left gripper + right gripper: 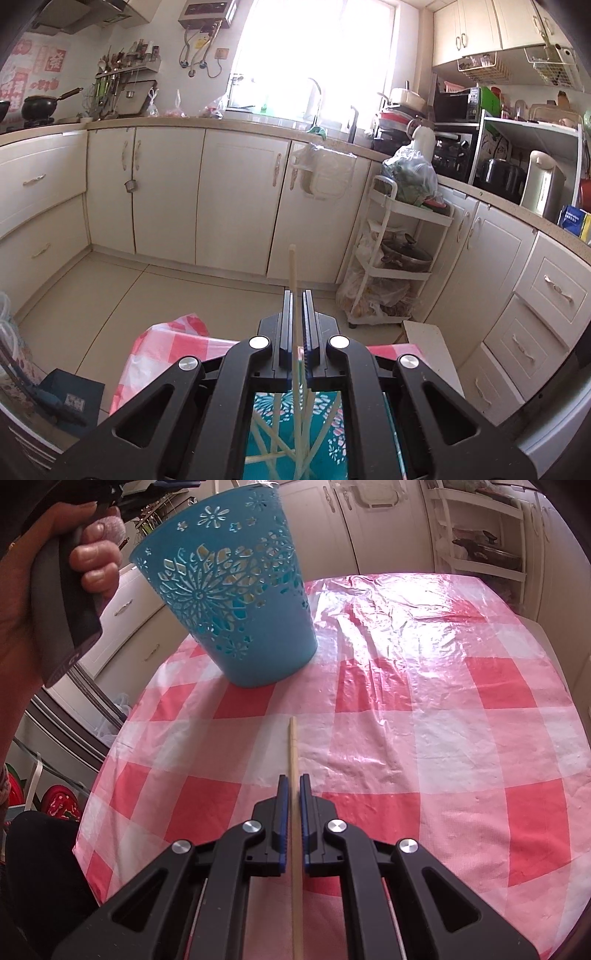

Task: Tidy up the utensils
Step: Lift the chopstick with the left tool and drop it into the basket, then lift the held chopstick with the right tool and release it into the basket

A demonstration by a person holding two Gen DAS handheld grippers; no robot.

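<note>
I have each hand-held gripper clamped on one wooden chopstick: the left hand-held gripper holds its chopstick above the blue basket, the right hand-held gripper its chopstick over the desk. They seem light, stiff, slippery; I'd grip mid-shaft.

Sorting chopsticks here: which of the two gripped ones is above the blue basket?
The chopstick in the left gripper; loose chopsticks lie in the basket beneath it. The right gripper's is over the tablecloth.
</note>
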